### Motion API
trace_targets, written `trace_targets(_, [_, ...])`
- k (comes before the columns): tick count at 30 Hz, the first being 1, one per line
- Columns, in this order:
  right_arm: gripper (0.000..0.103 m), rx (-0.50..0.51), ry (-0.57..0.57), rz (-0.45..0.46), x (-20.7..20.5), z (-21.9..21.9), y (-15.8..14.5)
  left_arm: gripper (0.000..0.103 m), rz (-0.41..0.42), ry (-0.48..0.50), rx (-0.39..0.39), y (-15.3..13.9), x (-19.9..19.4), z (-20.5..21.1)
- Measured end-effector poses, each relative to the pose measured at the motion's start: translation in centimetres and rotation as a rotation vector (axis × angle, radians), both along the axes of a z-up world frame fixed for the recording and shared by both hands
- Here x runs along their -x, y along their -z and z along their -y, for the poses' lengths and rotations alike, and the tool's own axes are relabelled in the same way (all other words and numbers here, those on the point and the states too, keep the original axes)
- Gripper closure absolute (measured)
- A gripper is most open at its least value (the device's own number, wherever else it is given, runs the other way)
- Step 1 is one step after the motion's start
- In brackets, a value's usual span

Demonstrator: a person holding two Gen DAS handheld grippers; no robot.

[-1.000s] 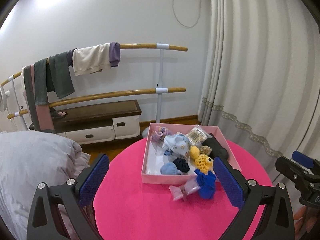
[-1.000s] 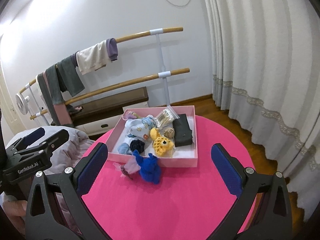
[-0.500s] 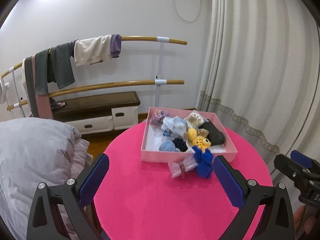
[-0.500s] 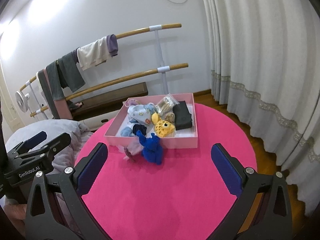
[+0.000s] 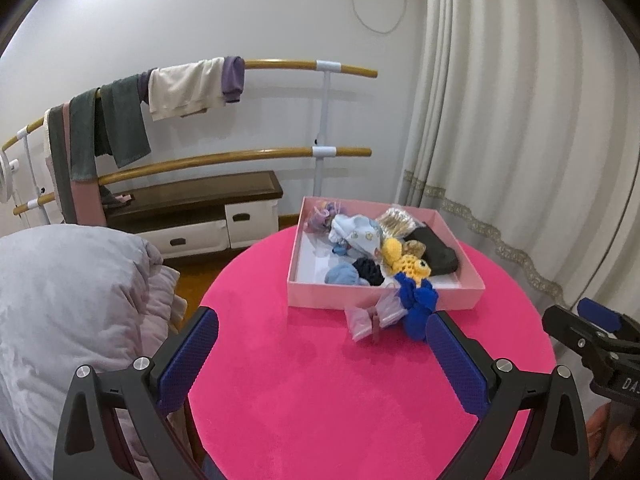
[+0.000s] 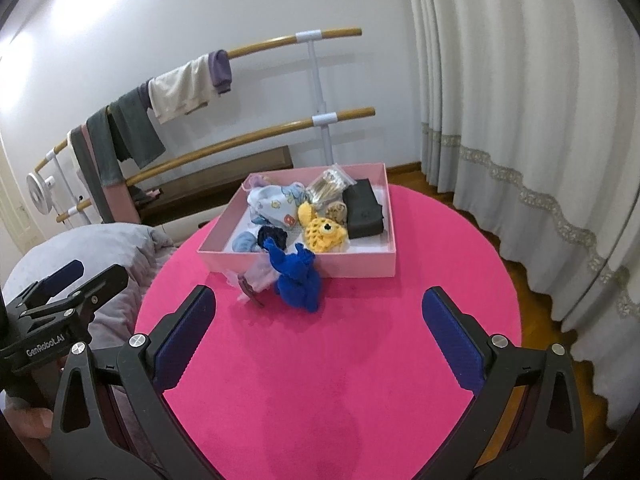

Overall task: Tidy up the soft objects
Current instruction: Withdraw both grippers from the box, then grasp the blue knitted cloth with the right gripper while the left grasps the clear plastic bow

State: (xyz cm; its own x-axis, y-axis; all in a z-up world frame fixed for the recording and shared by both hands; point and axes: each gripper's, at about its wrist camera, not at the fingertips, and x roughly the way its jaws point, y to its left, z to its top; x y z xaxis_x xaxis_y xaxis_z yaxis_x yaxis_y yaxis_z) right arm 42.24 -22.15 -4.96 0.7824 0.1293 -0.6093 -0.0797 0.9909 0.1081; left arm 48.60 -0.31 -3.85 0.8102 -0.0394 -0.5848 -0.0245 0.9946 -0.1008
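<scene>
Left wrist view: a pink box (image 5: 384,292) is seen on the far part of a round pink table (image 5: 320,392). Packed inside are a yellow knitted toy (image 5: 412,265), a pale blue cloth (image 5: 360,236), a black pouch (image 5: 436,252) and dark and blue hair ties (image 5: 354,274). Against the box's near wall, on the table, a blue knitted toy (image 5: 418,304) is leaned, with a sheer pink bow (image 5: 376,314) touching it. Behind, clothes are hung on a wooden rail (image 5: 224,156); a curtain (image 5: 520,120) is drawn at right, bedding (image 5: 68,300) piled at left. The left gripper (image 5: 322,354) is held wide apart, empty, above the table's bare near half. The right gripper (image 6: 318,326) is likewise spread, nothing gripped.
</scene>
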Motion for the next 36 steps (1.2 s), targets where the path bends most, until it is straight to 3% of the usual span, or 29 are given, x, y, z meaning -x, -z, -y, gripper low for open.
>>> trace_targets(13, [0.0,-0.013,-0.011,-0.109,-4.3,0.4,4.3,0.0,-0.12,0.057,-0.022,5.0,-5.6,1.0])
trace_targets(36, [0.0,-0.088,-0.075,-0.246,-11.8,0.1,10.4,0.0,-0.226,0.145,-0.057,13.9,-16.7,3.7])
